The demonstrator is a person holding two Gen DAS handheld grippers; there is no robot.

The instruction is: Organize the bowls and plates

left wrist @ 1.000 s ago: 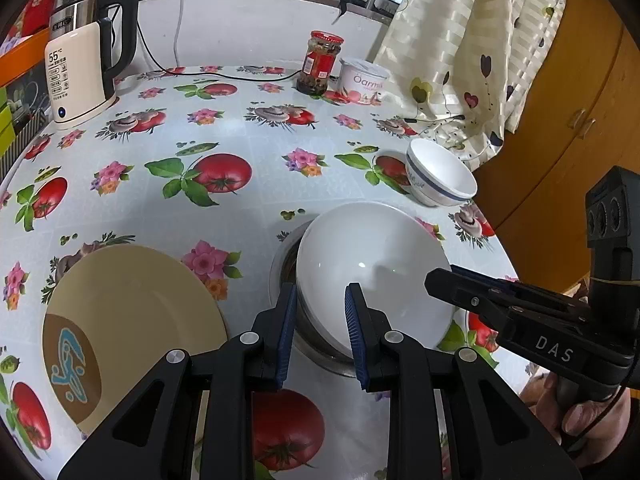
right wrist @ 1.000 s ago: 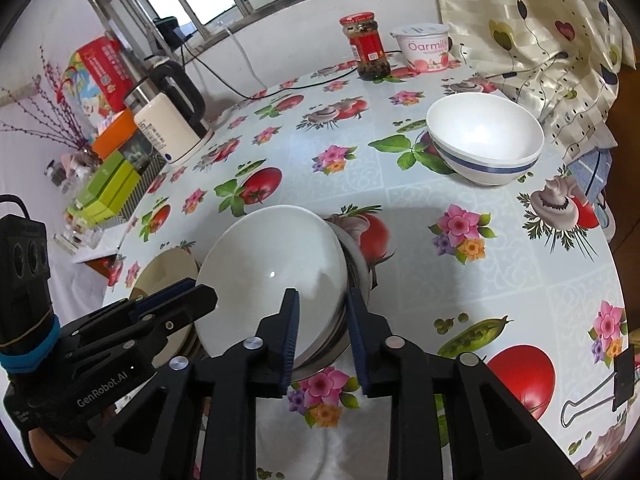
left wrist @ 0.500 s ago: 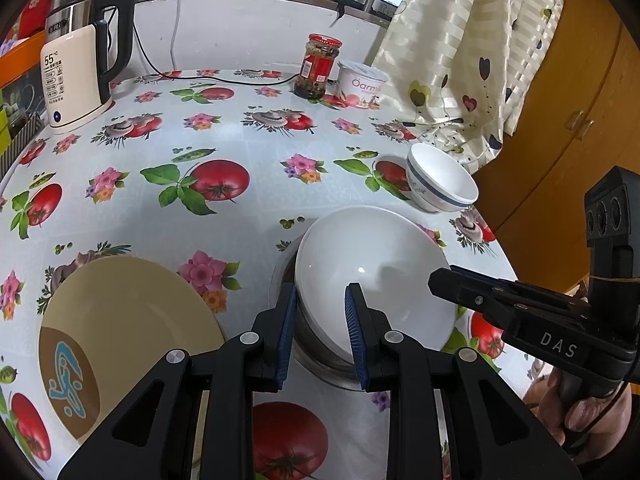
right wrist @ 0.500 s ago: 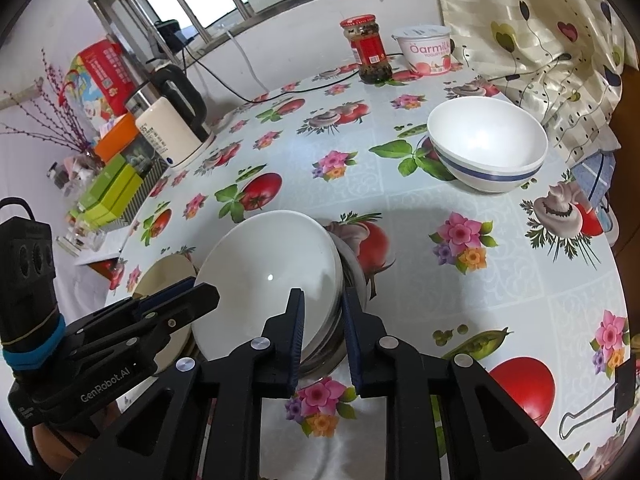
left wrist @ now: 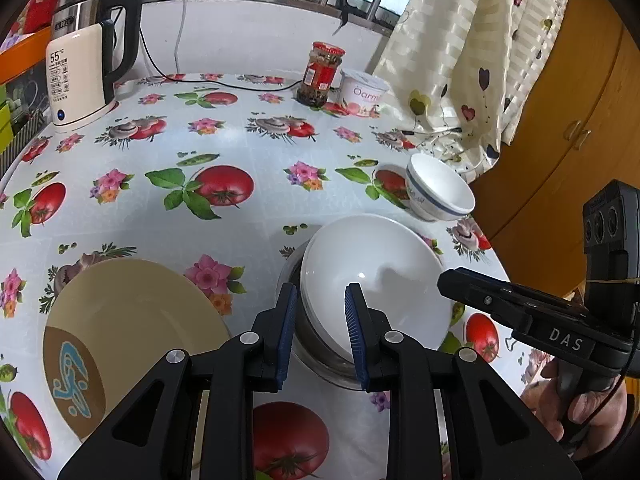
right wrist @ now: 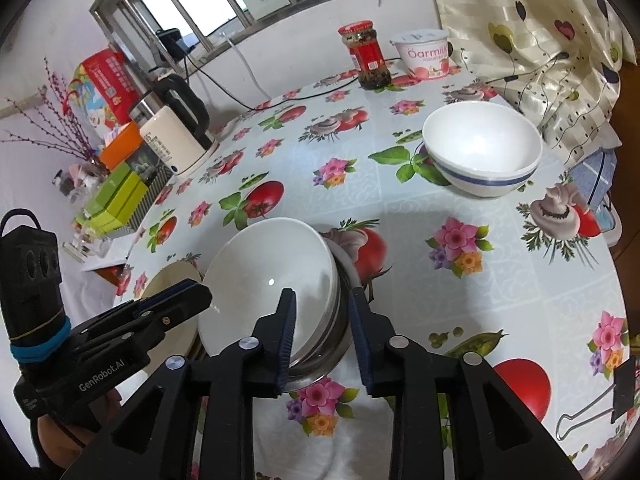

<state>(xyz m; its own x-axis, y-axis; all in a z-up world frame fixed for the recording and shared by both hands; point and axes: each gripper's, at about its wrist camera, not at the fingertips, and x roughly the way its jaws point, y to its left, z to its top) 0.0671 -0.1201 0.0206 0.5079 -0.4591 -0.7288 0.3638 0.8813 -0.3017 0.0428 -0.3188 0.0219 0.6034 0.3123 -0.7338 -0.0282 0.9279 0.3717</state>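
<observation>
Straddling the near rim of the white bowl [left wrist: 376, 280] with the left tongs [left wrist: 320, 332], keeping a narrow gap, though not showing whether the pads are pressing on it. Straddling the same stack from its other side with the right tongs [right wrist: 322, 332], opening the jaws, with the rim of the steel bowl [right wrist: 320, 356] between them and the pads looking just clear of it. Finding the white bowl nested in that steel bowl at the near middle of the counter [left wrist: 248, 140]. Passing the beige plate [left wrist: 132, 320] just beside the stack at 9 o'clock. Seeing the blue-banded bowl [left wrist: 440, 192] near it at 1 o'clock, close to the counter's edge and the curtain [left wrist: 460, 60]. Running out of counter quickly at 3 o'clock, where the edge is falling away toward the wooden cabinet [left wrist: 580, 120]. Having open cloth from 10 to 12 o'clock, reaching the kettle [left wrist: 80, 76], the jar [left wrist: 322, 74] and the yogurt tub [left wrist: 364, 92] along the far wall. Showing wider right tongs than half a second earlier, when they were closer about the rim. Keeping the bowls and the plate where they were.
</observation>
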